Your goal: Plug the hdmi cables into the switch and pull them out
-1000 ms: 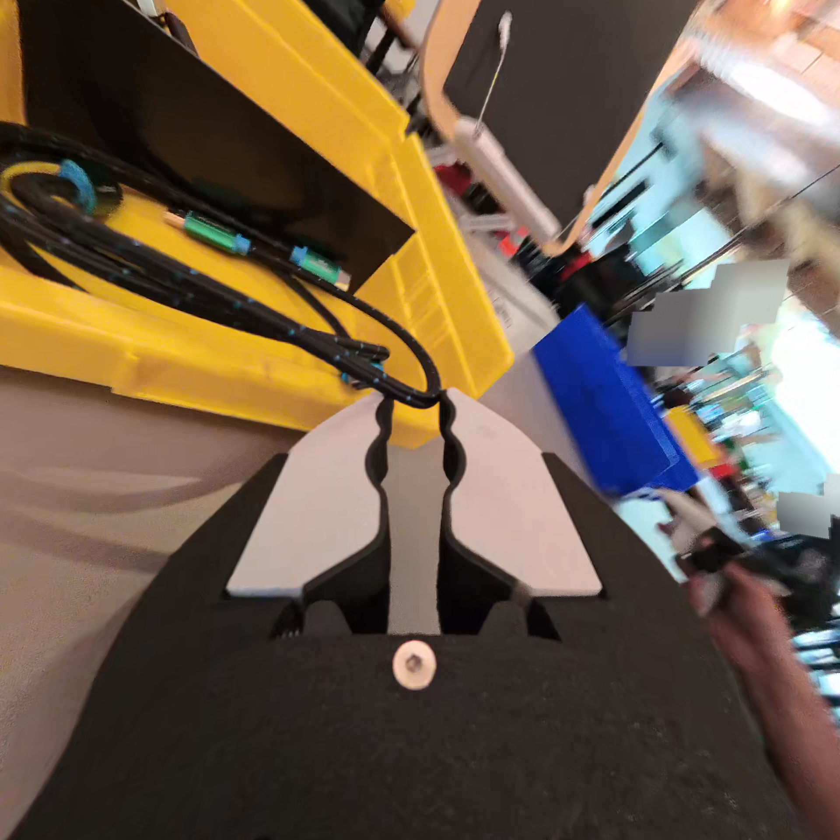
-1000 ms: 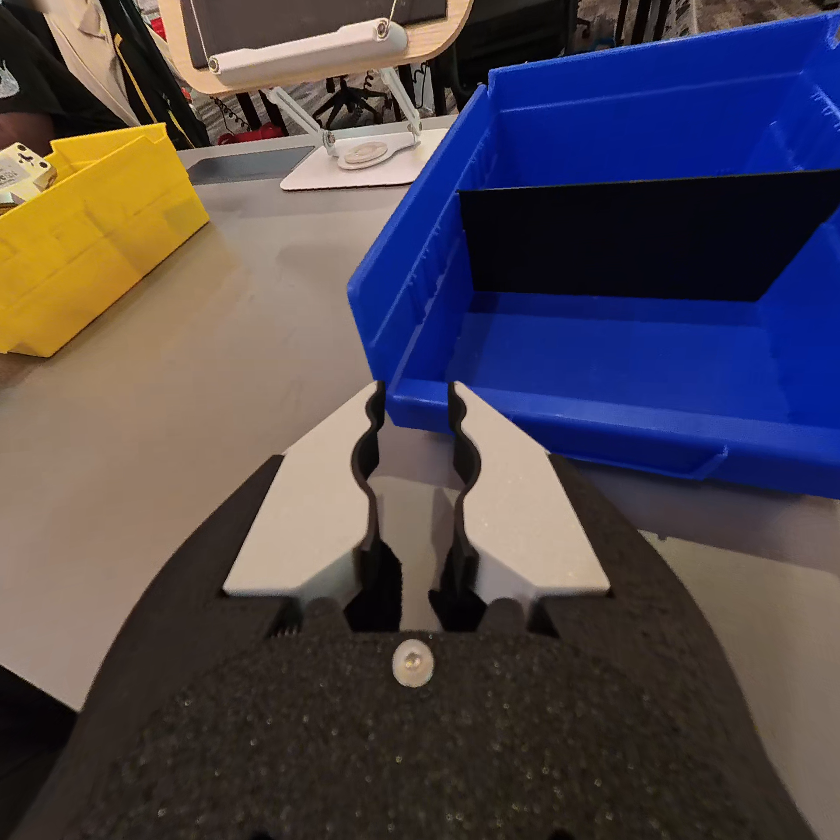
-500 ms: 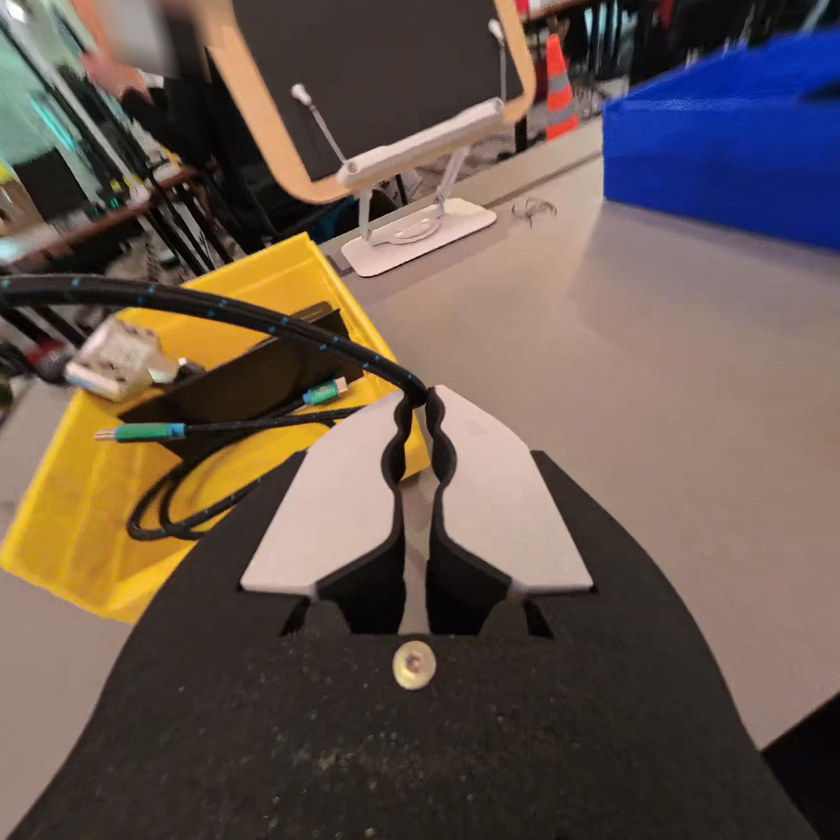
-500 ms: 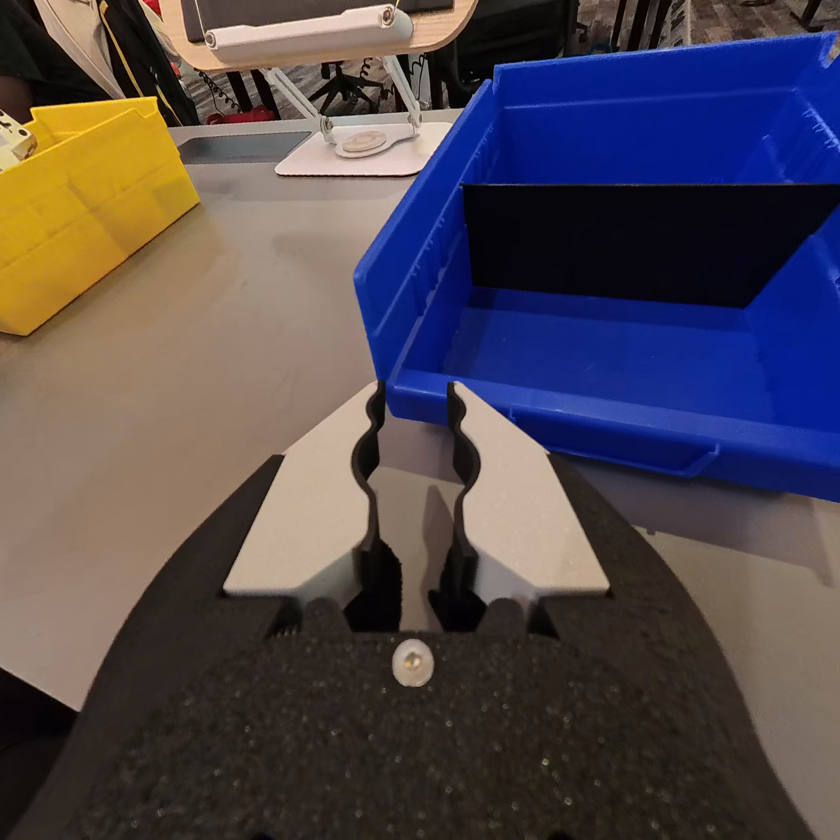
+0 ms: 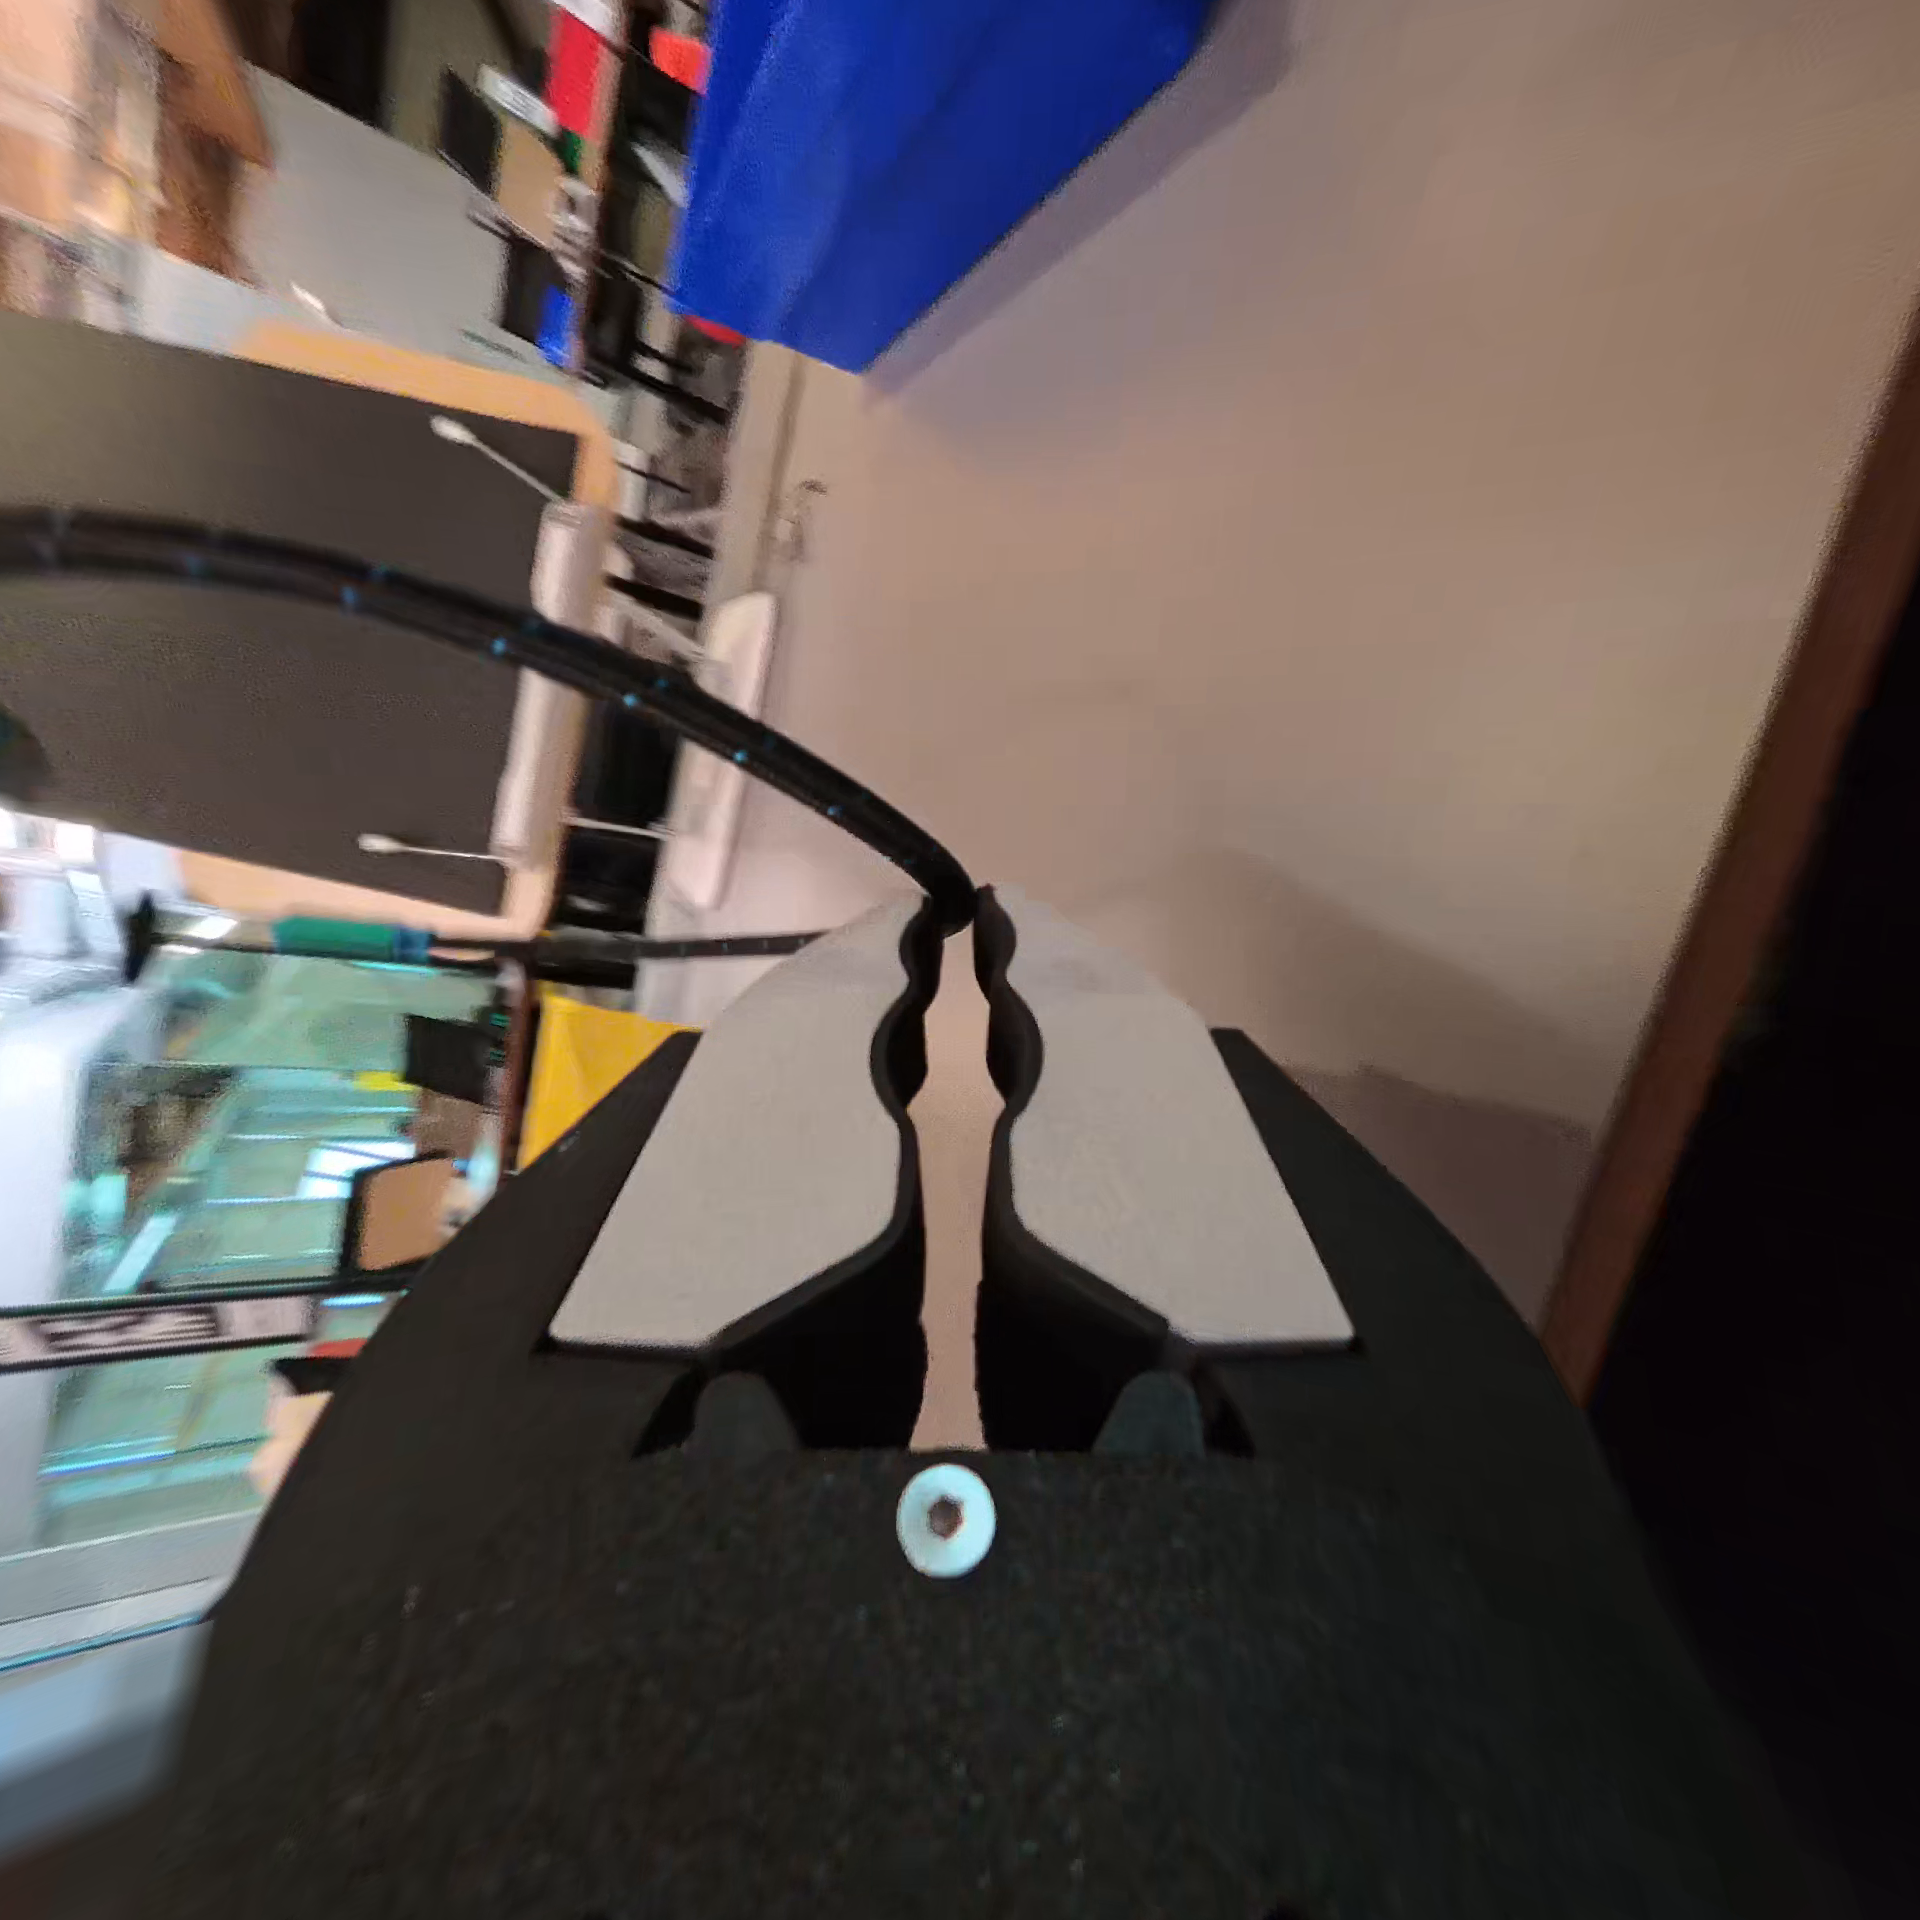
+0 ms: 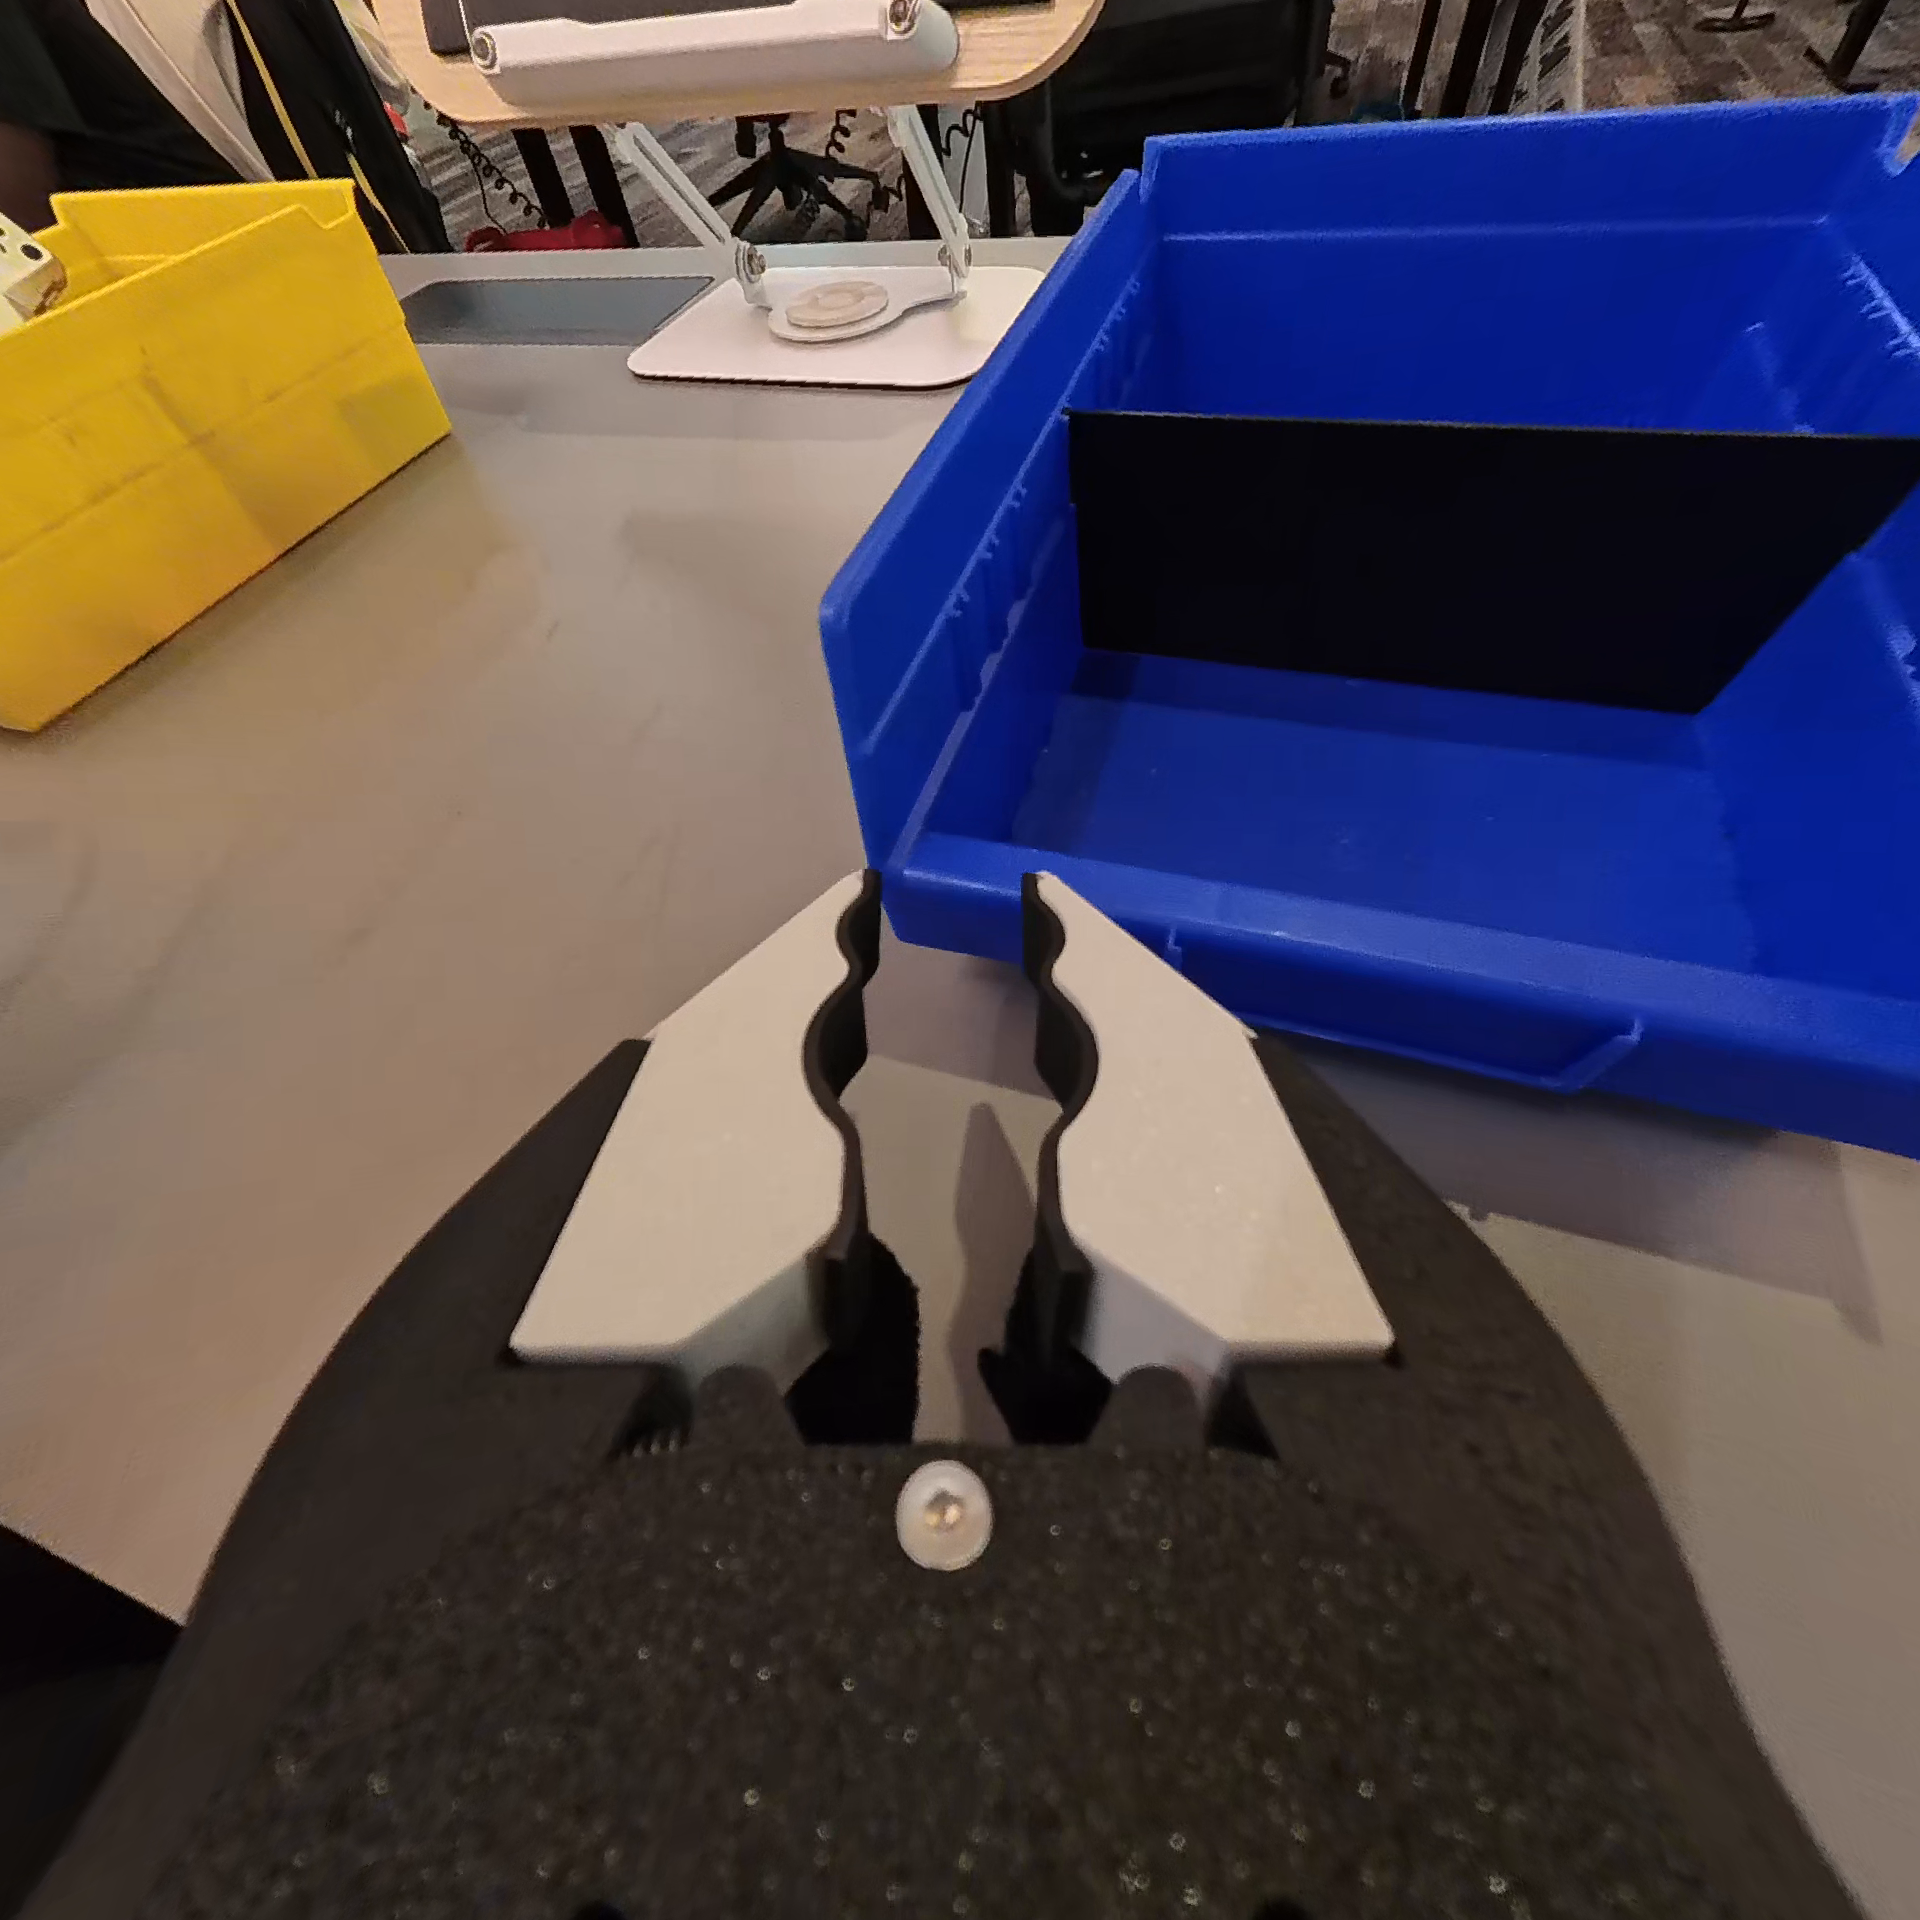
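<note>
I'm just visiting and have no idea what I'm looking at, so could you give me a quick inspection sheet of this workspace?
Surface: grey table, mostly bare.
Job's things: black braided HDMI cable; the switch is nothing seen for certain.
Clutter: blue bin with a black divider, its near compartment empty; yellow bin; white stand.
Grippers: left claw shut on the cable at its tips, its view tilted sideways; right claw open, empty, pointing at the blue bin's near corner.
Cables: the pinched one arcs away leftward; a green-sleeved plug hangs in the air beyond it.
Surroundings: chairs and other desks, blurred.
</note>
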`<state>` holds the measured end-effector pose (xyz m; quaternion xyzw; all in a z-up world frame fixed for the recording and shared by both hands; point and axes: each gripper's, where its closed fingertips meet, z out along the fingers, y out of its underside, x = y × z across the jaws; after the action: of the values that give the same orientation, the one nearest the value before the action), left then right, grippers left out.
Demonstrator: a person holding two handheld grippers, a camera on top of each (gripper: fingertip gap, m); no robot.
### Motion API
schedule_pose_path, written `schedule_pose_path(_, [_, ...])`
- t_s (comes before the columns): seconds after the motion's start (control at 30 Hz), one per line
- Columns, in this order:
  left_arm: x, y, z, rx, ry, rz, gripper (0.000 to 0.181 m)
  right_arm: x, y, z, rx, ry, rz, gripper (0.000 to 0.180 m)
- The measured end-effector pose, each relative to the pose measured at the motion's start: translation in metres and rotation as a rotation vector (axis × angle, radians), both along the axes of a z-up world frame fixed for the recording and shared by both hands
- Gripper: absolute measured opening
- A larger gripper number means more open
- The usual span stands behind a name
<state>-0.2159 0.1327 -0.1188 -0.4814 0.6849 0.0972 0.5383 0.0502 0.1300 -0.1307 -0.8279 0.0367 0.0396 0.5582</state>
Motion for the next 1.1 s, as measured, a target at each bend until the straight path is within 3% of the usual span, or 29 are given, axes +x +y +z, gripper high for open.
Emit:
schedule_pose_path(0.17, [0.017, -0.019, -0.041, -0.223, 0.102, -0.007, 0.006, 0.000, 0.000, 0.001, 0.002, -0.002, -0.002, 0.026])
schedule_pose_path(0.37, [0.036, -0.034, -0.059, -0.478, 0.023, 0.033, 0.009, 0.000, 0.000, 0.000, 0.001, -0.007, -0.001, 0.026])
schedule_pose_path(0.57, [0.043, -0.034, -0.046, -0.646, -0.168, 0.015, 0.009, 0.000, 0.000, 0.001, 0.002, -0.007, 0.001, 0.026])
schedule_pose_path(0.73, [0.033, -0.042, -0.003, -1.179, -0.501, -0.096, 0.024, -0.001, 0.000, 0.000, 0.002, -0.005, 0.005, 0.027])
schedule_pose_path(0.8, [0.013, -0.024, 0.022, -1.301, -0.666, -0.131, 0.028, -0.001, 0.000, 0.001, 0.004, 0.001, 0.005, 0.027])
schedule_pose_path(0.87, [-0.023, 0.015, 0.037, -1.304, -0.821, -0.075, 0.030, -0.002, 0.000, 0.000, 0.001, 0.000, 0.007, 0.027])
schedule_pose_path(1.0, [-0.135, 0.119, 0.036, -1.211, -1.232, 0.320, 0.031, -0.003, 0.000, 0.000, 0.000, 0.003, 0.014, 0.027])
schedule_pose_path(1.1, [-0.207, 0.163, 0.027, -1.115, -1.490, 0.587, 0.035, -0.005, 0.001, -0.002, -0.008, -0.003, 0.021, 0.027])
